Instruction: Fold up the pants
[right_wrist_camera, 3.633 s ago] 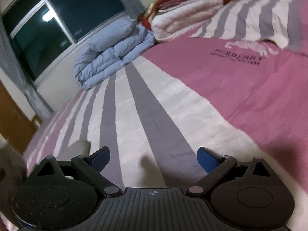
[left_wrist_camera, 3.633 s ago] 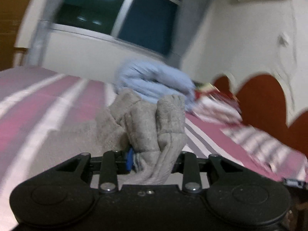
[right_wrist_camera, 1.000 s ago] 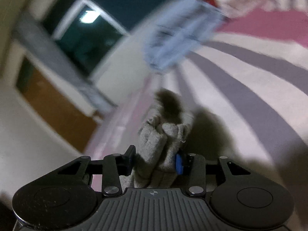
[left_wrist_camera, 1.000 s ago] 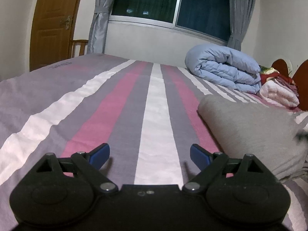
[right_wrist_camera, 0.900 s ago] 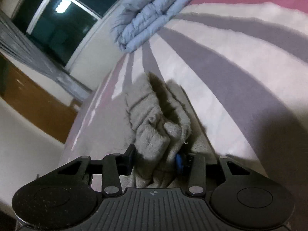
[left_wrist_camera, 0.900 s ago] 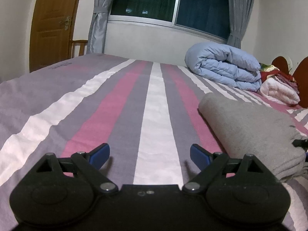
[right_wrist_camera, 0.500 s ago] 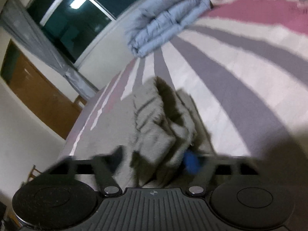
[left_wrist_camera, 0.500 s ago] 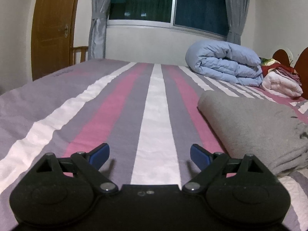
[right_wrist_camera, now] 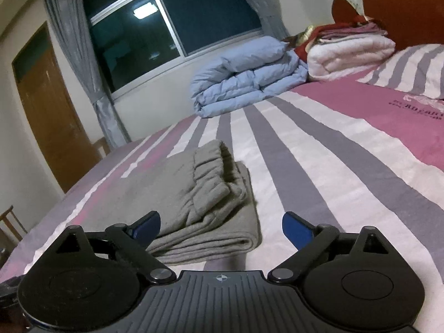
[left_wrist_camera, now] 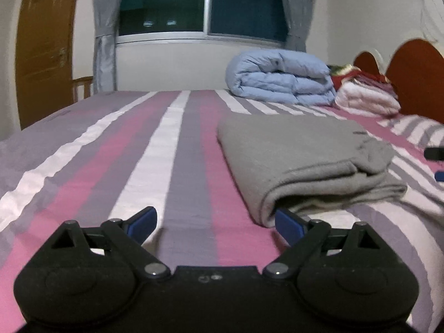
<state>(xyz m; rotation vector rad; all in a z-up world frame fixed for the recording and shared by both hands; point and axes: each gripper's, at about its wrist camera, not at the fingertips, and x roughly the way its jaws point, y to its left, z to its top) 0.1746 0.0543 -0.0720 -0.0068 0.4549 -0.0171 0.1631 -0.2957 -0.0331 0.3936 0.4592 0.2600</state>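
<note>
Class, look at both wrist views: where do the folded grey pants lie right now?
The grey pants lie folded on the striped bed, right of centre in the left wrist view and left of centre in the right, nearer than the blue duvet.

Two black plastic grippers: left gripper point(left_wrist_camera: 215, 223), right gripper point(right_wrist_camera: 221, 227). Blue pads point(left_wrist_camera: 143, 223) at fingertips, silver pivot screws, round discs either side of each body. Ribbed grey cover with small crosshair mark on right; smooth black cover on left.
</note>
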